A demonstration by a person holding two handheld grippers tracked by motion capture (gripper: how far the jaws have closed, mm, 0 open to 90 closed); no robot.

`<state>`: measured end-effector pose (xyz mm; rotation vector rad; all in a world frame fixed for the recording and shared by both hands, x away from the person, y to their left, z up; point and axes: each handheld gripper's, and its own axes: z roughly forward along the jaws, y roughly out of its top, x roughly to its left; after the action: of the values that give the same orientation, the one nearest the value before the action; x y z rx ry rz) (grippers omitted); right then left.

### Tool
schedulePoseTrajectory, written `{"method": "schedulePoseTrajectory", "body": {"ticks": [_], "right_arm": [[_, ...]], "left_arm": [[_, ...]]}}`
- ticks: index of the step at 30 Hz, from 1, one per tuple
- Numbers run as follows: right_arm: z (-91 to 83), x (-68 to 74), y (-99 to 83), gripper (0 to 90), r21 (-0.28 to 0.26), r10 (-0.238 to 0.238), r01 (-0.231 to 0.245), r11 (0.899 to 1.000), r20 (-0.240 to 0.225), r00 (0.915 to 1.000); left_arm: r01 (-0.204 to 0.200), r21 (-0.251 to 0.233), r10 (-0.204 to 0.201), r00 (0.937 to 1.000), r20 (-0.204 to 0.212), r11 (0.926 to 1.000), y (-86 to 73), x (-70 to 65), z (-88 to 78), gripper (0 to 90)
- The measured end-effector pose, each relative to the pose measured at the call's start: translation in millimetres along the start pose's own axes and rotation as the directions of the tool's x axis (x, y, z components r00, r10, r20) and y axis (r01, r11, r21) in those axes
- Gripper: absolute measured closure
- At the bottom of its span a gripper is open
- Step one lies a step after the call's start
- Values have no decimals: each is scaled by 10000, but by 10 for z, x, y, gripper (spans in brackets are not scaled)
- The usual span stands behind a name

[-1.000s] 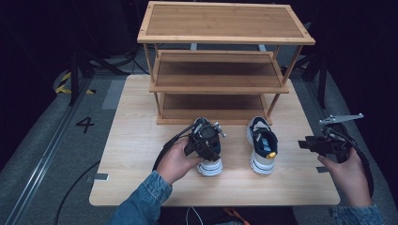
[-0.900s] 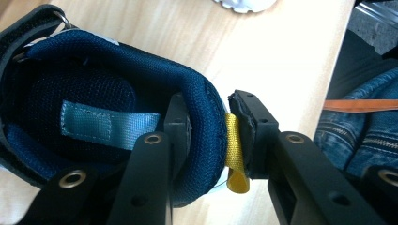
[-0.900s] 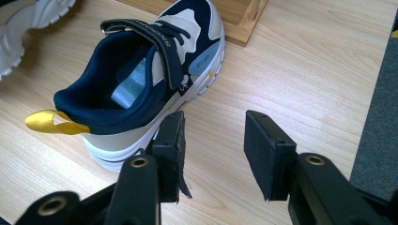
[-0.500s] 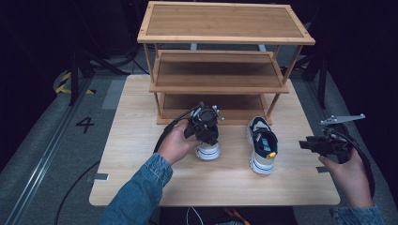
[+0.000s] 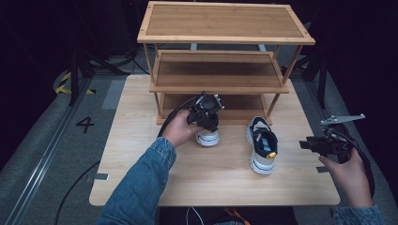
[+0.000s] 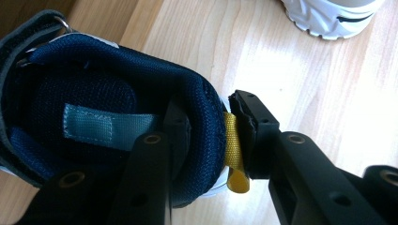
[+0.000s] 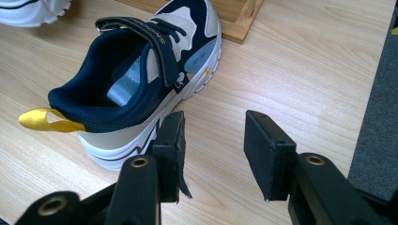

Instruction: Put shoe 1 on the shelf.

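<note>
left gripper carried left shoe toward rack | clamps heel | right gripper agape, empty

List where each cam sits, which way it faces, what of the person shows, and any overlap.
High view: above the person's side, facing forward and down on the light wooden table; both forearms show.
Left gripper view: on the left hand-held gripper, looking into the navy and white sneaker's heel clamped by its black jaws.
Right gripper view: on the right hand-held gripper, jaws open, facing the second navy sneaker.
Shared: both sneakers, table.
</note>
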<state>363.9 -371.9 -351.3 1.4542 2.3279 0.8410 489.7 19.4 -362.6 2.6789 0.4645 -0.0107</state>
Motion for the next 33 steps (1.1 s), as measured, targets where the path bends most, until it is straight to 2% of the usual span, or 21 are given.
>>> {"method": "schedulePoseTrajectory", "body": {"ticks": [5,9,11,14,22,26,28,29,33], "right_arm": [[-6,1,-1,592,16,26,-26,10000,-4,10000],[-8,1,-1,592,4,14,-14,10000,-18,10000],[-2,4,1,591,-10,-20,20,10000,-6,10000],[1,12,4,590,-8,-50,50,10000,-2,10000],[15,29,21,586,28,-107,107,9999,-5,9999],[20,36,27,586,62,-73,73,10000,-38,10000],[22,39,31,586,68,-50,50,10000,-59,10000],[25,38,34,586,37,-94,95,9999,-55,9999],[34,40,40,581,63,-167,168,9998,-54,9998]], "left_arm": [[35,-20,-35,9999,99,10000,-9,91,94,681],[78,-87,-78,10000,32,9999,-27,133,99,671],[270,23,-270,9996,-64,9996,-53,173,102,662],[453,-13,-453,9988,-159,9990,-78,163,105,619],[256,-359,-282,9968,-751,9990,-104,11,40,505],[234,-583,-301,9926,-1174,9980,-126,-93,-68,490],[281,-933,-409,9896,-1378,9952,-154,-165,-134,474],[330,-1107,-482,9893,-1376,9933,-171,-206,-168,474],[529,-1279,-688,9900,-1231,9904,-250,-383,-290,464]]}}
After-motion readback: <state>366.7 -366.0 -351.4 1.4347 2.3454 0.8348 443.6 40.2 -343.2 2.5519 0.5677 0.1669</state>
